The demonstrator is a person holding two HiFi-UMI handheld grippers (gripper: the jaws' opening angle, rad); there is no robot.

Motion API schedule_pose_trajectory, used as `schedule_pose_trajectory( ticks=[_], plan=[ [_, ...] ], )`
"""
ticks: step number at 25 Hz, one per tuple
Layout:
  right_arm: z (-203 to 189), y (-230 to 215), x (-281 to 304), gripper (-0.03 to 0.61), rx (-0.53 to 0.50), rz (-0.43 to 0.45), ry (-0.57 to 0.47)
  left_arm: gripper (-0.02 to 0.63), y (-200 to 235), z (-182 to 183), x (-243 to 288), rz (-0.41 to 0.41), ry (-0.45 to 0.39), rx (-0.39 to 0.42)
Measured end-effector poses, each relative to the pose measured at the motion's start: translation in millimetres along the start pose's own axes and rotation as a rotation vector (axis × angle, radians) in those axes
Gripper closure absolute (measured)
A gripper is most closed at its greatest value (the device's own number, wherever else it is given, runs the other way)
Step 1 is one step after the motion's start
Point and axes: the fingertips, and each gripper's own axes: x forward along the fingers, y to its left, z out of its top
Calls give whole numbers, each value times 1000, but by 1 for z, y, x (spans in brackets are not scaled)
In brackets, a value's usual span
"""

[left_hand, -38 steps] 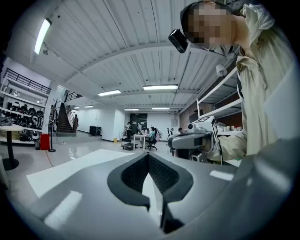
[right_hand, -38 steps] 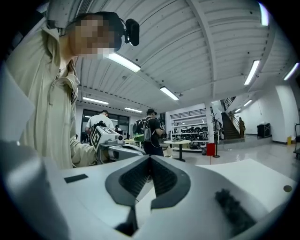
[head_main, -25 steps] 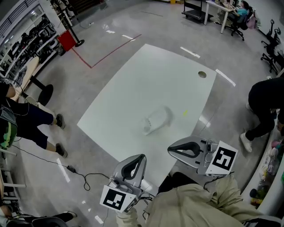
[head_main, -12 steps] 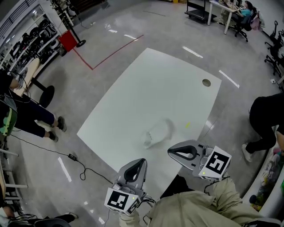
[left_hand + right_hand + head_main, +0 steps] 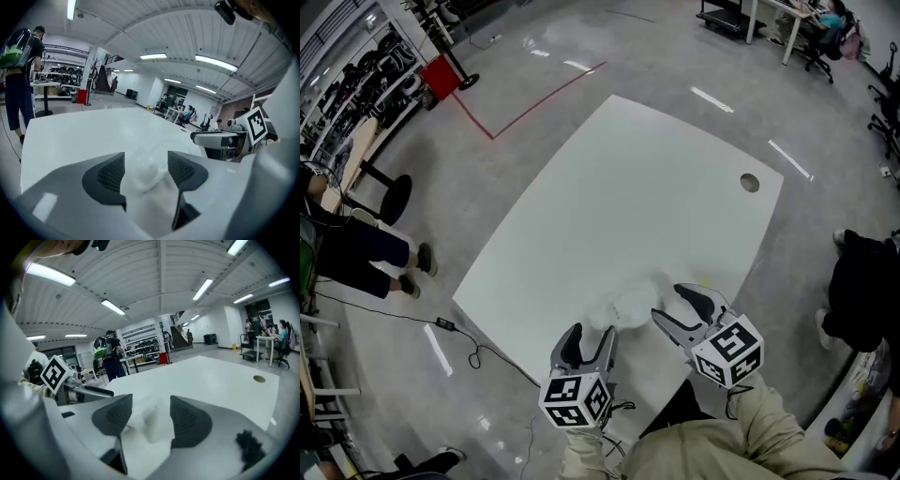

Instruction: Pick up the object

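As their jaws are opening, I aim left gripper (image 5: 591, 333) and right gripper (image 5: 667, 302) astride the clear plastic object (image 5: 623, 307), unclamped, for pickup.

One table (image 5: 628, 187), one clear object (image 5: 625, 306), two tongs: left tongs (image 5: 591, 336), right tongs (image 5: 667, 302)

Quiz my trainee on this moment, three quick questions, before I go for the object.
1. True or false: the pale translucent object lies at the table's far end.
2. The round hole is near which table corner? A right-hand; B left-hand; C nearest.
3. Which gripper grips the object?
Key: 1 false, it lies at the near end. 2 A. 3 Neither: the left gripper and right gripper have jaws opening, the object in line between each pair, untouched.
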Motion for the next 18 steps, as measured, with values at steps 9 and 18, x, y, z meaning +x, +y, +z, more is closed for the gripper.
schedule_pose_trajectory(
  ticks=[9, 18],
  plan=[
    [-8, -12, 39, 311, 129, -23, 55, 319, 14, -17, 45, 141, 117, -4],
    [-18, -9, 66, 311, 95, -103, 126, 305, 18, -15, 60, 144, 109, -118]
  ],
)
